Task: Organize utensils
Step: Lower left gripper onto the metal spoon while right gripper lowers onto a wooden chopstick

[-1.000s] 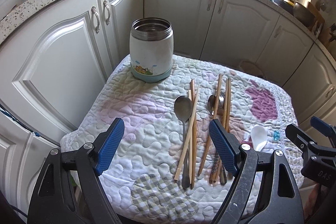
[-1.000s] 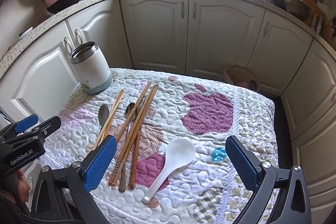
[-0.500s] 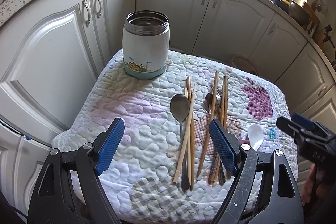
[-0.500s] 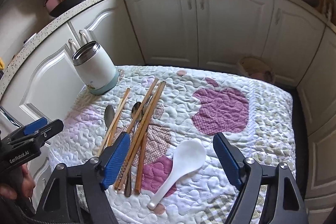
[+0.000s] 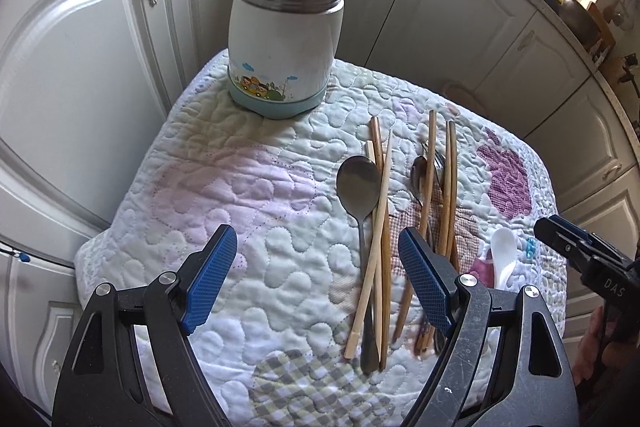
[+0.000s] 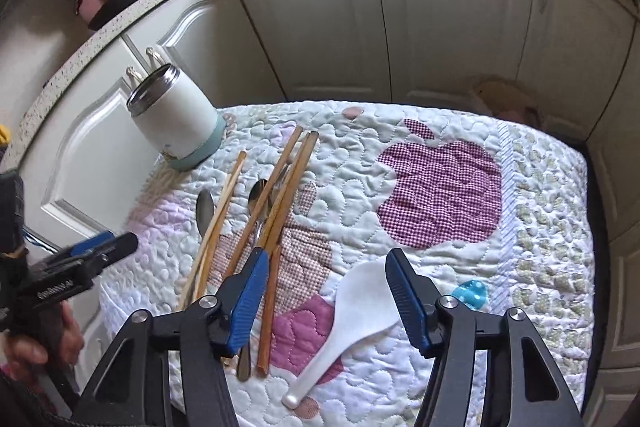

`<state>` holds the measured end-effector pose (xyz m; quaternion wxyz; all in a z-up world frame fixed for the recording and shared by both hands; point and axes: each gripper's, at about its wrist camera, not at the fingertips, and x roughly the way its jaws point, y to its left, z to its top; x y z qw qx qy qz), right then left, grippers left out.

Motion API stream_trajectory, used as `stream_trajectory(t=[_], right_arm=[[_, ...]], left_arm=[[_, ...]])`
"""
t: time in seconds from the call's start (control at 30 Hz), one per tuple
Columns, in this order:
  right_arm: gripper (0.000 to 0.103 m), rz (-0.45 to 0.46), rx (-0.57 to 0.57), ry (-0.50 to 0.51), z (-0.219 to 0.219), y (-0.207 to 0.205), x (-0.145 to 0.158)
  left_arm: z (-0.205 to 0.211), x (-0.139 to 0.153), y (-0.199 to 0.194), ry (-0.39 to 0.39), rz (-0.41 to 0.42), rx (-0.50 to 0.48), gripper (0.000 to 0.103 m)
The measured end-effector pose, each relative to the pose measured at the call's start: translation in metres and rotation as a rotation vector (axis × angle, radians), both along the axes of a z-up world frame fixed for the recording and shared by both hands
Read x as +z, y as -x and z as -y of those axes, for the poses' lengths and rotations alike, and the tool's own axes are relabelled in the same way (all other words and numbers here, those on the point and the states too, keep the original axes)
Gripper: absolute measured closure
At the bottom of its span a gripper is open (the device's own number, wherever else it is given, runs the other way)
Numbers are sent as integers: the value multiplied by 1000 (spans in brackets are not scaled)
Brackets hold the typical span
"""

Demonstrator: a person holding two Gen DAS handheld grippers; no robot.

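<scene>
White spoon: on quilt, well right of jar. Light, stiff, slippery, we judge; grasp at neck. Right gripper closing, nothing clamped; left gripper apart, empty.

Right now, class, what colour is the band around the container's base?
Pale blue-green base band; left wrist view shows it best.

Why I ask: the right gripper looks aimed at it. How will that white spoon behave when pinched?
The white spoon looks smooth and glossy, so probably slippery. It lies flat on soft quilt, so it may sink. The closing right gripper isn't touching it.
</scene>
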<state>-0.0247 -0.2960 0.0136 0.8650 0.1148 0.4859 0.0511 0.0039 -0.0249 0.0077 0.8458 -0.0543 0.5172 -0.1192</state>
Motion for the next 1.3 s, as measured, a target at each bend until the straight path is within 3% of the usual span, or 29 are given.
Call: stream_trajectory(t=[0.23,0.33,0.53,0.73,0.8,0.9,1.23,1.3], right_arm=[[53,-20,52,-37,-10,-42,-12],[60,-37,63,-102,-9,-63,-22],[62,-87,73,-172,-6,-96,-47],[77,-137,75,-304,5,-117,-71],[87,-136,83,-332,6,-119,-72],[92,-118,92,-322,10,-112,-65],[92,-143,85,-244,28,-92,-68],[92,-145,88,-212,28,-90,-68]], left_arm=[[8,-12,-19,23,-40,2,20],[9,-15,-27,27,-43,-11,20],[5,-24,-41,25,-66,-25,20],[6,-31,-49,37,-85,-27,20],[9,-32,-51,34,-82,-39,20],[12,-34,-56,36,-84,-54,20],[25,-40,-69,45,-80,-106,20],[27,-40,-70,47,-75,-116,30]])
